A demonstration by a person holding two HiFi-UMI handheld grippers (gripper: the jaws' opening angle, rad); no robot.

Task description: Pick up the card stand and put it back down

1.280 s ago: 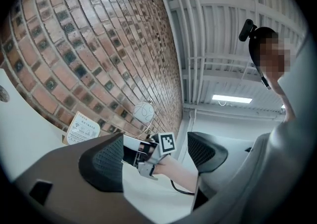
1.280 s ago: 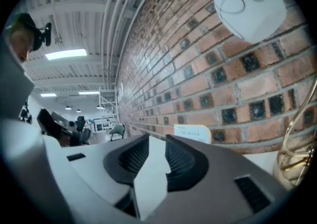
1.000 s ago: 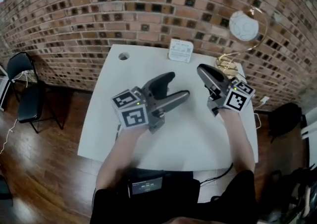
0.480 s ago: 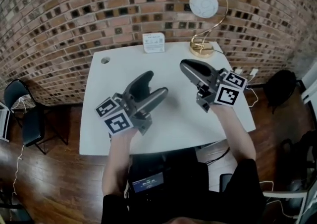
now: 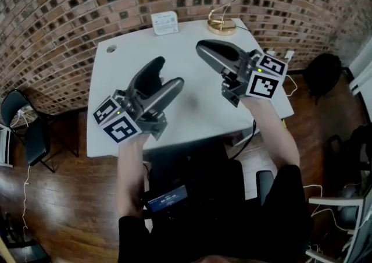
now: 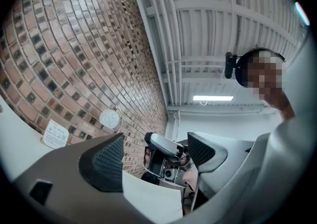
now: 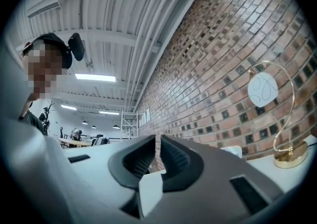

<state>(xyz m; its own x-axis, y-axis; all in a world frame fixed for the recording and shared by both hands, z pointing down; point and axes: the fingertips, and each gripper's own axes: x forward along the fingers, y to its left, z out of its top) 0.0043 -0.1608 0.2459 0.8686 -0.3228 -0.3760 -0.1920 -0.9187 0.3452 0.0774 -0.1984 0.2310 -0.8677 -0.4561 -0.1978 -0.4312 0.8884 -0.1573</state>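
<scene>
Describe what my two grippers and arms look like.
The left gripper and the right gripper are both dark grey, with long curved jaws and ribbed black pads. At the back, each carries a white cube printed with black square markers. The forearms are bare, and the clothing is black.

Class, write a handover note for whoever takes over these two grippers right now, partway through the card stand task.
Left gripper: open, empty, above the table.
Right gripper: jaws have just been closing, now nearly together, nothing between them.
Card stand: upright at the table's far edge by the brick wall, left of the lamp in the head view; neither gripper touches it.
Done: nothing that shows.
Left: reach the stand, grip, lift, set it back down.
</scene>
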